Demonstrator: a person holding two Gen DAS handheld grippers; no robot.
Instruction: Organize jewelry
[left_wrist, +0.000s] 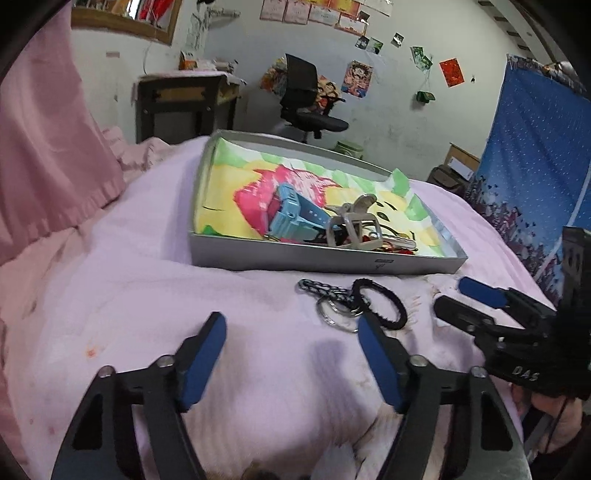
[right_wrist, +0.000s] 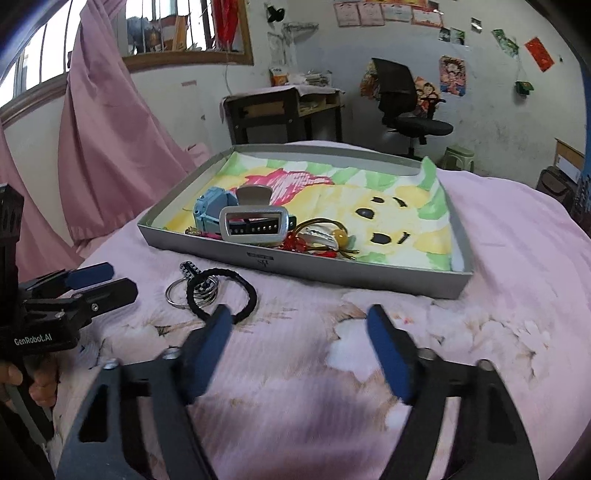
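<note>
Grey shallow tray on pink bed, lined with cartoon bear cloth. Inside, near-left corner: blue watch, grey hair clip, red-and-gold trinkets. Black hair tie and key rings touching, on bed just near tray.

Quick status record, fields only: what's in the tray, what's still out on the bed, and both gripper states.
tray: grey, shallow, on pink bedspread, cartoon liner inside
in tray: blue watch, grey hair claw, yellow-bead tie
outside tray: black hair tie, key rings with braided cord, overlapping
left gripper: open, empty
right gripper: open, empty
</note>
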